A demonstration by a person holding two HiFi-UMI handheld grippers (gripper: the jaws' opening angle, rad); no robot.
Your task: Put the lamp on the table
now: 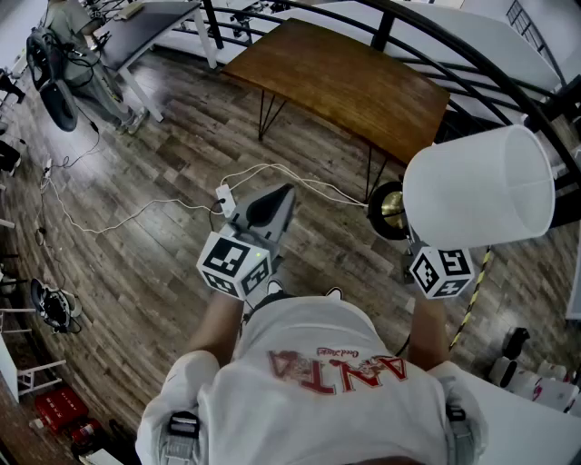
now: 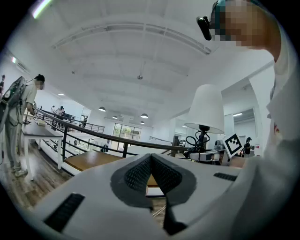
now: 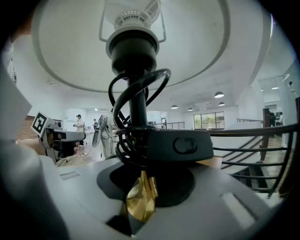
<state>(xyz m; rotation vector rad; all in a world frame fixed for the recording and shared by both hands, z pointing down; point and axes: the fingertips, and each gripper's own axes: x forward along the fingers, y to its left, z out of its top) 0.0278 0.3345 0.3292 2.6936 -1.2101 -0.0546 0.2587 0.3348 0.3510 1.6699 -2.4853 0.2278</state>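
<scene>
The lamp has a white shade, a black stem wound with black cord and a brass base. It hangs in the air to the right of my body, lying almost level above the floor. My right gripper is shut on the brass lower stem; in the head view only its marker cube shows below the shade. The brown wooden table stands ahead on hairpin legs, its top bare. My left gripper is shut and holds nothing; it points at the floor before the table.
A black railing curves behind the table. A white cable and a power strip lie on the wood floor near the table's legs. A white table and a person are at the far left.
</scene>
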